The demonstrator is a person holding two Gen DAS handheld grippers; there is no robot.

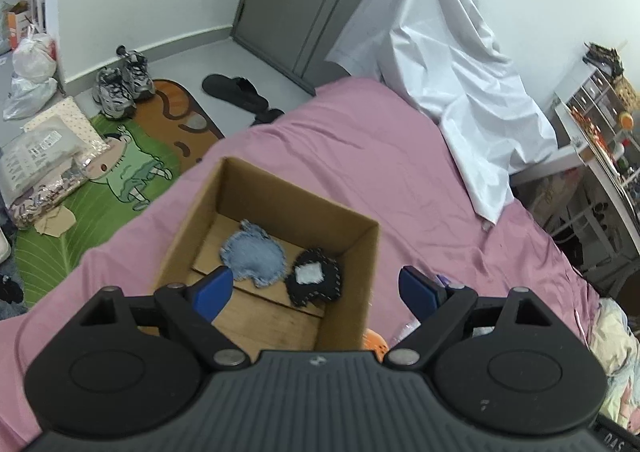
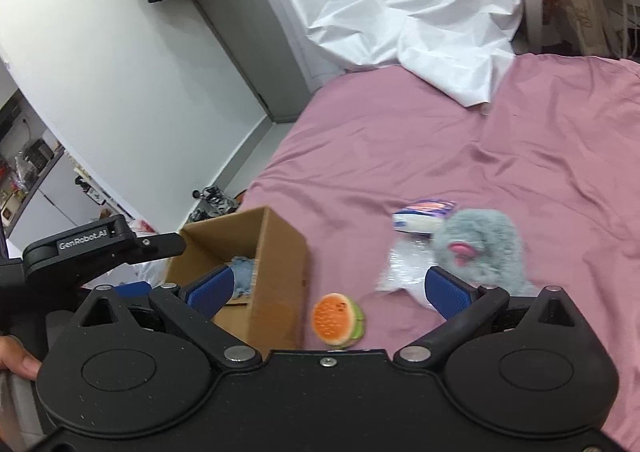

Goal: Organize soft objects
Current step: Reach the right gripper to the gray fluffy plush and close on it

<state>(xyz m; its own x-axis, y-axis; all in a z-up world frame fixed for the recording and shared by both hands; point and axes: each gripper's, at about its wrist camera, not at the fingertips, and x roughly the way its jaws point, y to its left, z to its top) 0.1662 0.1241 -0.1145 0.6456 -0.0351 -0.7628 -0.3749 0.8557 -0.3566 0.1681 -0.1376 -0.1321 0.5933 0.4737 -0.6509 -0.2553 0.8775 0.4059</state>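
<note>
Bed, pink sheet, carries everything; white cloth heaped at its far end, 12 o'clock in both views.

Cardboard box, open top, sits on the bed directly under the left gripper. Inside, on the box floor: a pale denim pad and a black stitched pad with a light patch, lying side by side, touching or nearly so.

Still out on the sheet, right wrist view: grey fluffy toy at about 1 o'clock from the right gripper, partly lying on a crinkled clear wrapper; a white-and-purple packet just behind it. Small watermelon-slice plush at 6 o'clock of the finger gap, just beside the box's outer wall, blurred.

Left fingers: spread wide, empty, over the box. Right fingers: spread wide, empty.

Judgement: two items are boxed and at least two remain. The key relation is that the watermelon plush lies between the right fingers, low and close to the gripper body, so the right hand is nearer. It is roundish, with no clear long axis. The box is at 10 o'clock from it, a short carry.
</note>
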